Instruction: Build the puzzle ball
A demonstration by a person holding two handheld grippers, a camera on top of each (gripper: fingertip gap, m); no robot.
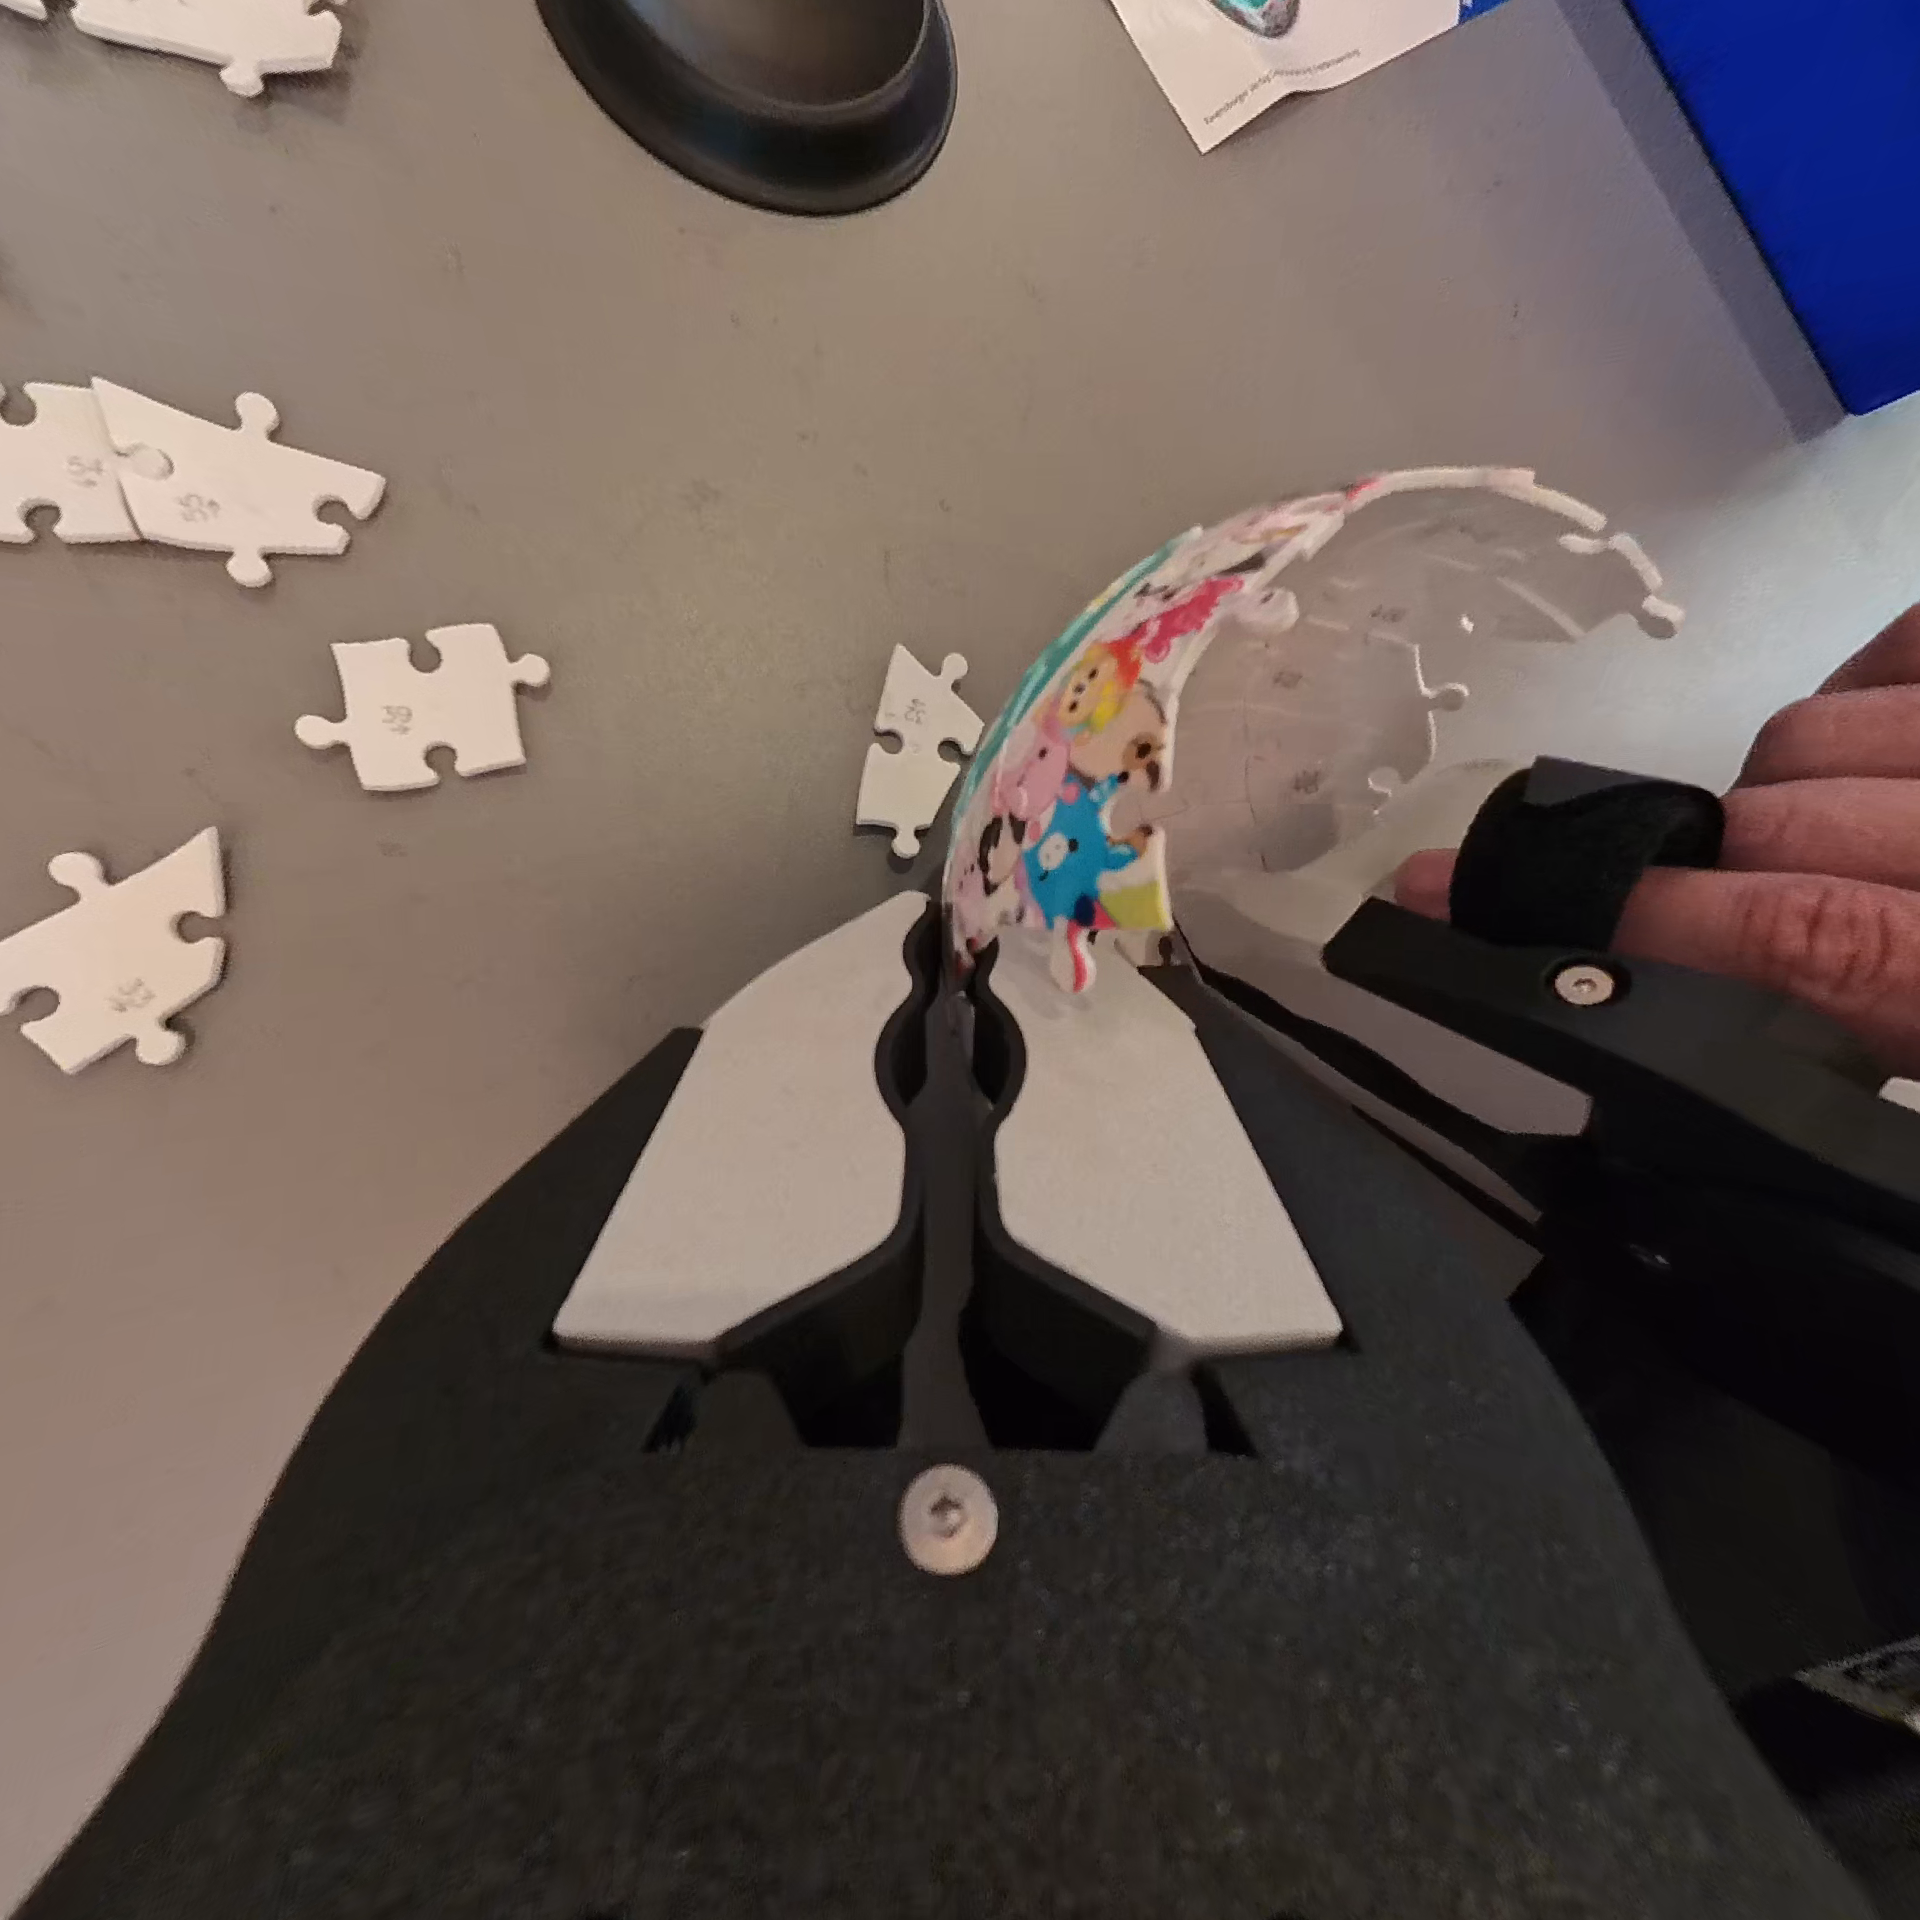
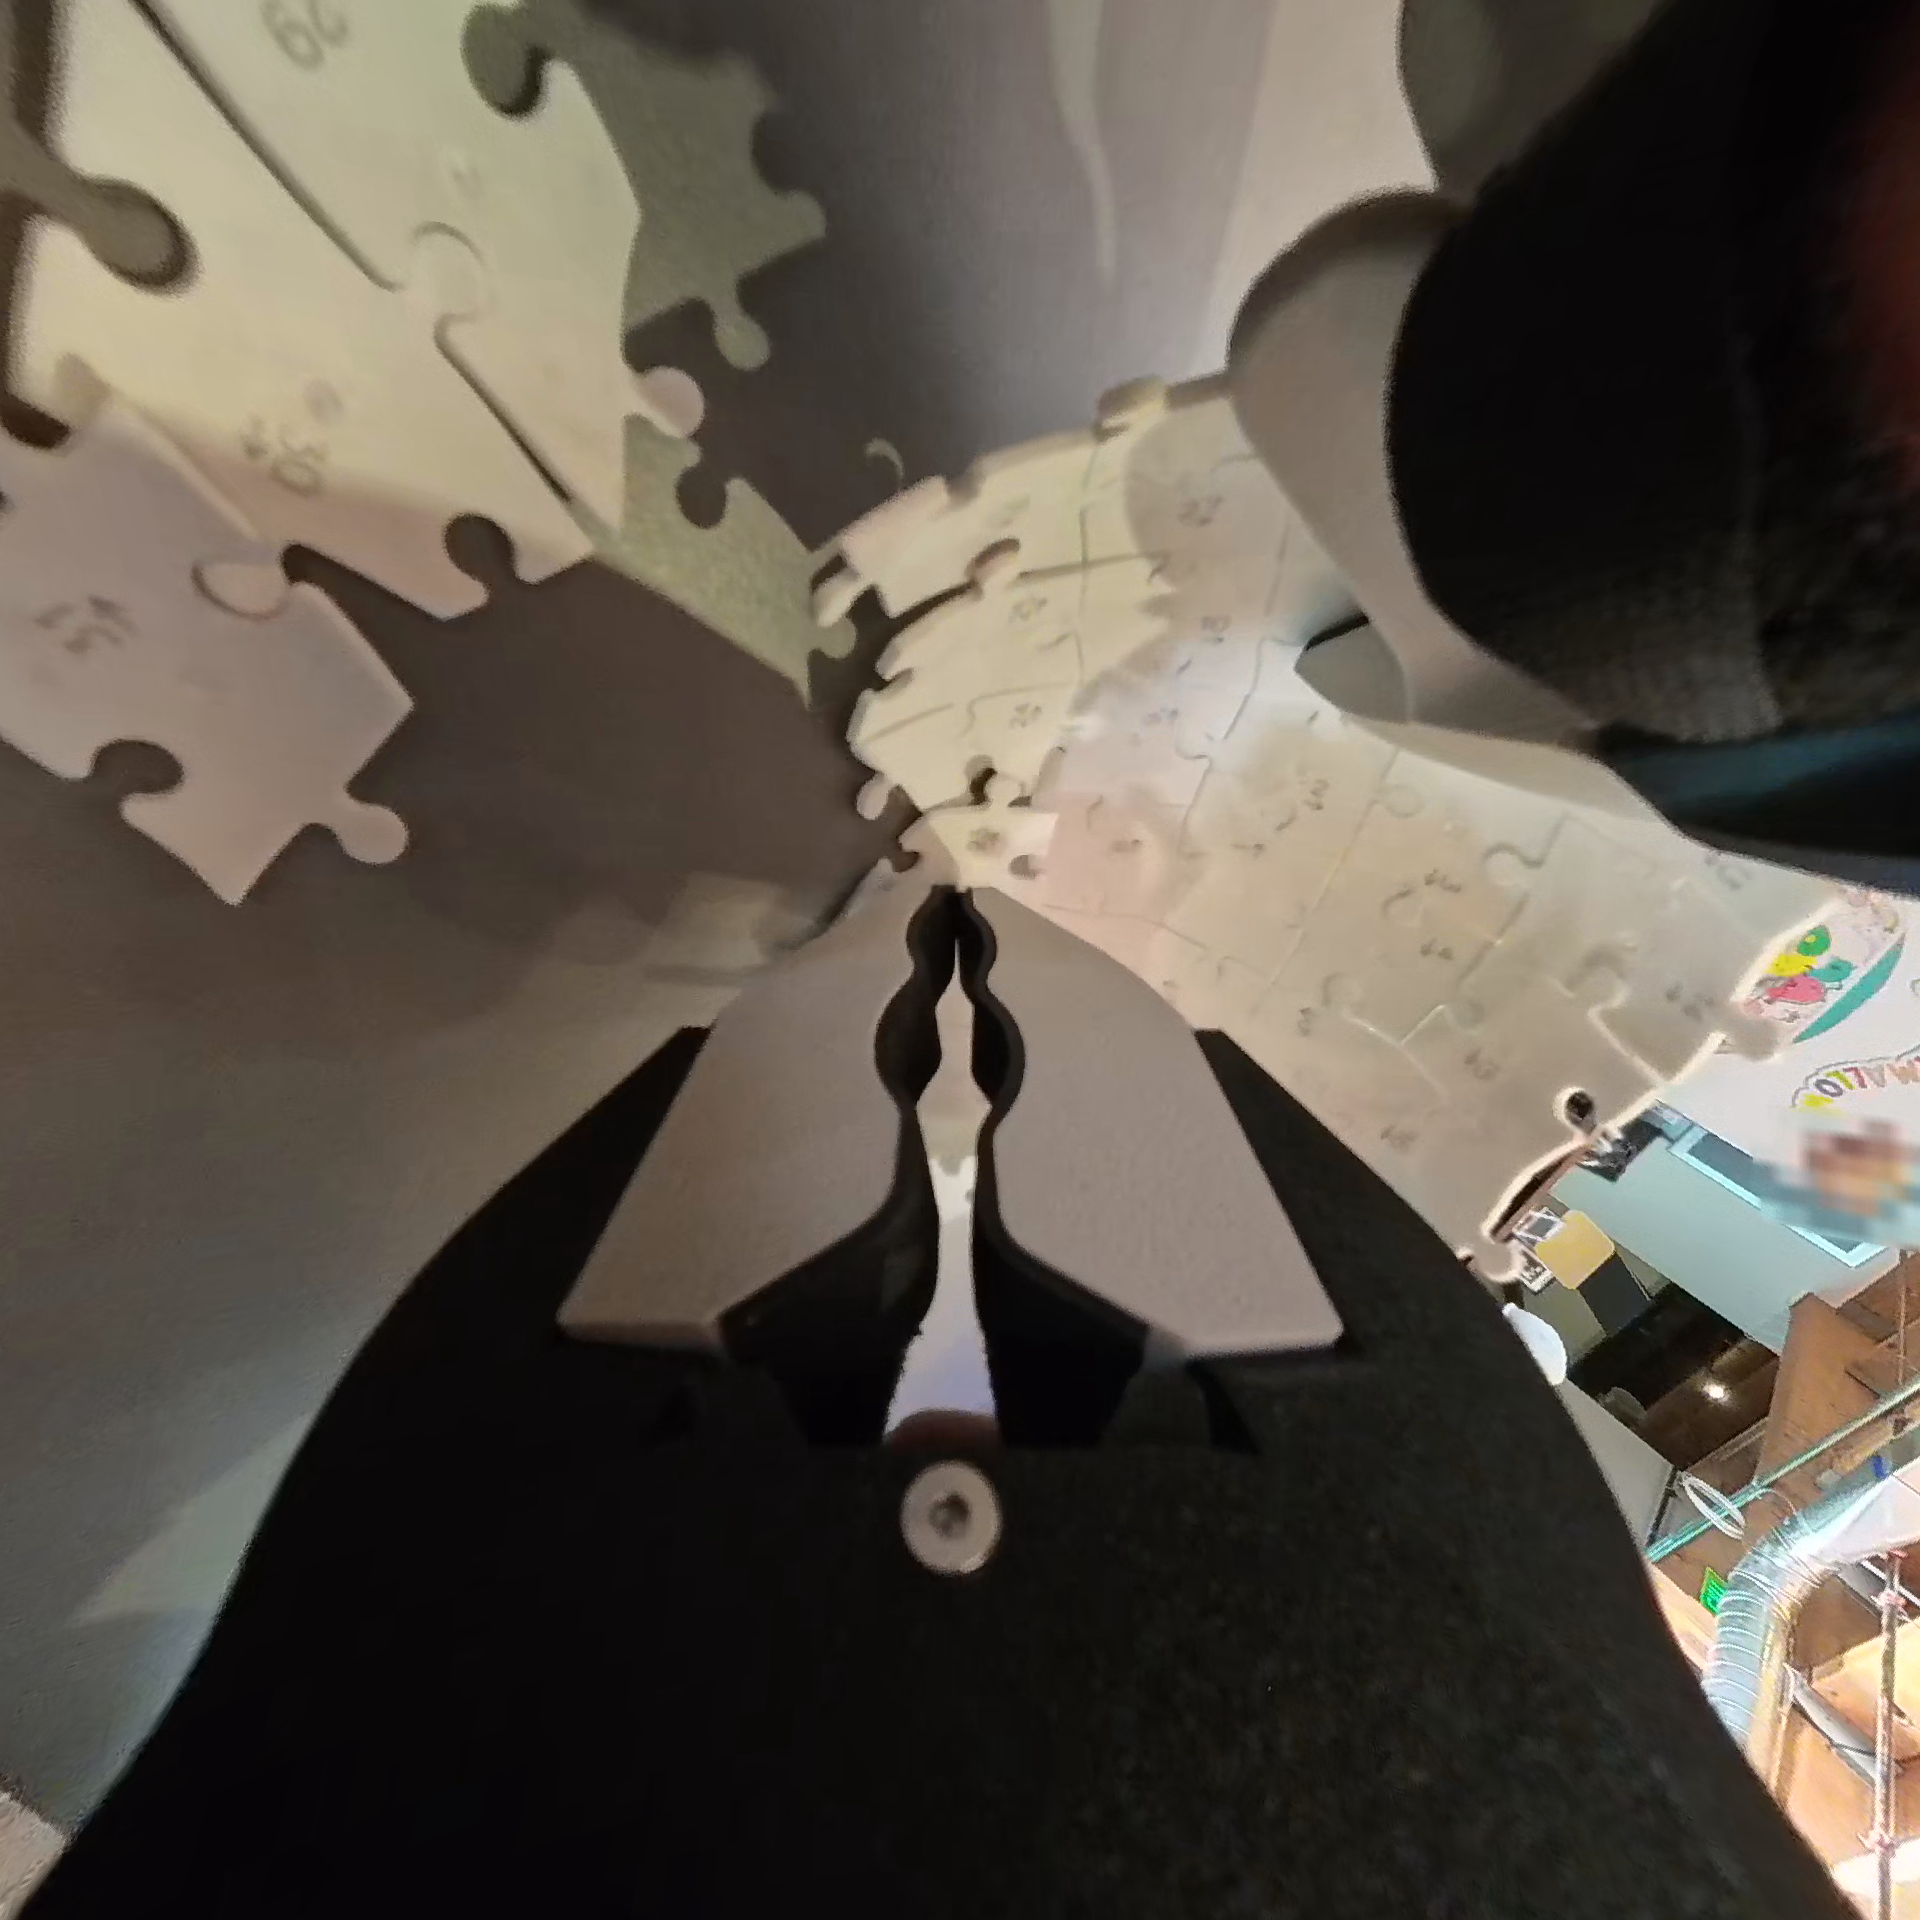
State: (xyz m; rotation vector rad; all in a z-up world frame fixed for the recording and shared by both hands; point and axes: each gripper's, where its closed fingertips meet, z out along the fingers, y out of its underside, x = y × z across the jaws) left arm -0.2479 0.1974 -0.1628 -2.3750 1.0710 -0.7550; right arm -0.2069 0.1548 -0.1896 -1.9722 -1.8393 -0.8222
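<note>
Here the left gripper (image 1: pixel 954 951) was clamped on the lower edge of the partly built puzzle ball (image 1: pixel 1081 790), a curved shell of joined pieces held upright above the grey bench (image 1: pixel 675 343), printed side facing left, white numbered inside facing right. The shell's upper and right edges were ragged with open tabs and notches. The right gripper (image 1: pixel 1174 961) came in from the right, its tips at the same lower rim just beside the left tips; a hand (image 1: pixel 1829 831) with a black strap gripped it. In the right wrist view the right gripper (image 2: pixel 954 920) had its jaws pressed together at the tips against the shell's inner edge (image 2: pixel 1195 790); whether a piece sat between them could not be told.

Loose white pieces (image 1: pixel 416 707) lay face down toward the bench's left side, one (image 1: pixel 914 748) just beside the shell. A black ring (image 1: pixel 769 94) sat at the far edge, a leaflet (image 1: pixel 1278 52) near the far right corner. Bare bench lay between ring and shell.
</note>
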